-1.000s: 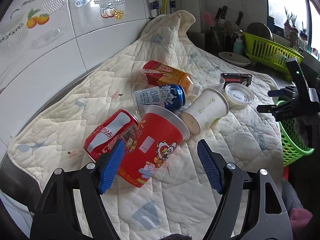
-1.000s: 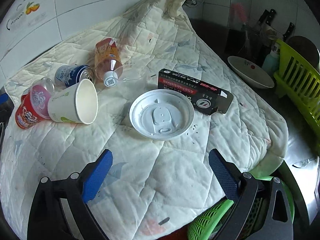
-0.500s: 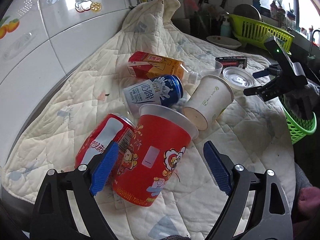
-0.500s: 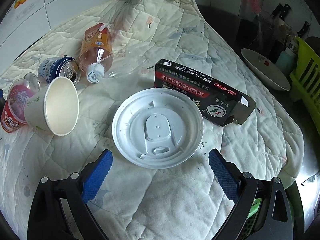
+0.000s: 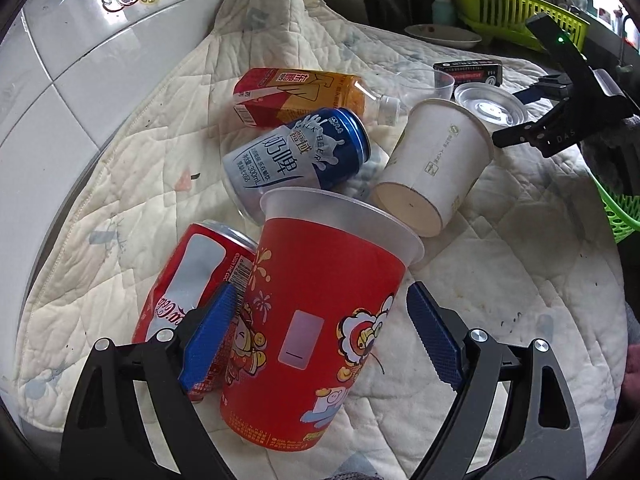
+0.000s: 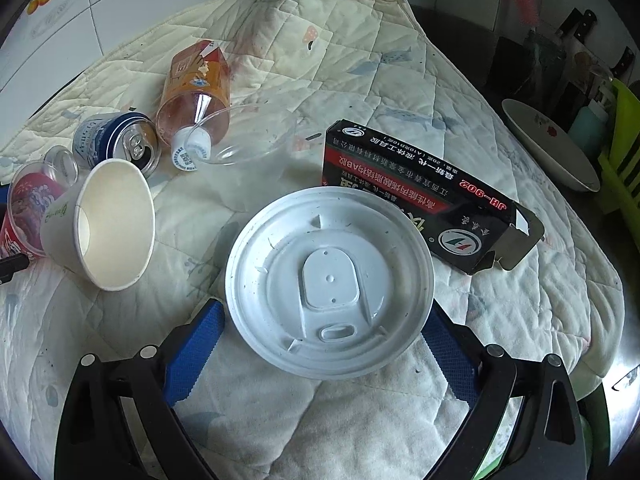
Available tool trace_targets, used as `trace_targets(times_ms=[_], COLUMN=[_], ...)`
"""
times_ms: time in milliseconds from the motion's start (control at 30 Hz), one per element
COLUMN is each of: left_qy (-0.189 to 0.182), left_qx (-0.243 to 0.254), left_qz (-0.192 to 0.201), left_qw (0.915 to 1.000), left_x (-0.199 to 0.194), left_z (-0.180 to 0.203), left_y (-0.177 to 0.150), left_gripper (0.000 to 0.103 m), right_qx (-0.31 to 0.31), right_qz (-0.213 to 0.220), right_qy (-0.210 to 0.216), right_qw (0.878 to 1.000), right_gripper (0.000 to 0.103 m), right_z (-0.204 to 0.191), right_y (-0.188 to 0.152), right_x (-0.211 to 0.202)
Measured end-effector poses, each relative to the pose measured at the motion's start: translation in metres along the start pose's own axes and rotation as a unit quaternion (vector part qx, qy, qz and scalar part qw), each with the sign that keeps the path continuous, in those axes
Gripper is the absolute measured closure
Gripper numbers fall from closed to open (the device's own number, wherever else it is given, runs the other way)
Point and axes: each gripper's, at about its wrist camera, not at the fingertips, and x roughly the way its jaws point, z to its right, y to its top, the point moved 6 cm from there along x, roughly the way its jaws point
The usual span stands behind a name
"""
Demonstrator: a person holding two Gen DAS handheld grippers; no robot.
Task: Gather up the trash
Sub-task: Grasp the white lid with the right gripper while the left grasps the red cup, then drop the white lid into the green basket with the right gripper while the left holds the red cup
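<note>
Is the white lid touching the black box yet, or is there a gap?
Touching, it seems: in the right wrist view the white lid's far rim overlaps the black box's near edge with no quilt between them.

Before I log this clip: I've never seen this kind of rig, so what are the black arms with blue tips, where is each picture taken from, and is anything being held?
There is no robot here. A person holds a two-finger gripper in each hand, and a fisheye camera on each looks forward along its blue-padded fingers.

In the left wrist view, the left gripper is open around a red plastic cup lying on a quilted cloth. The pads do not appear to be pressing it. Beside the cup lie a red cola can, a blue and white can, an orange drink bottle and a white paper cup.

In the right wrist view, the right gripper is open around a white plastic lid, not clamped. Behind it lies a black carton; a clear plastic cup lies nearby.

Nothing is held yet.
</note>
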Motion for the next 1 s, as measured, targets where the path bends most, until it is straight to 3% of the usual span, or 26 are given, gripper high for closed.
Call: trace_targets(times_ms=[500,600,1000], left_qy=[0.011,0.014,0.027], left_qx=[0.001,0.002,-0.014], left_qz=[-0.008,-0.012,-0.007], left_qw=[0.9999,0.9998,0.9995], left_x=[0.011,0.013,0.012], left_z=[0.001,0.0,0.0], left_y=[0.001,0.001,0.0], left_gripper=[0.018,0.018,0.023], right_qx=[0.021,0.026,0.025], right_qz=[0.006,0.011,0.026], right_qy=[0.009,0.005,0.004], right_qw=[1.0,1.0,0.999], right_gripper=[0.009,0.014,0.014], right_z=[0.001,0.002,-0.003], right_y=[0.007,0.007,-0.007], right_x=[0.008,0.007,-0.013])
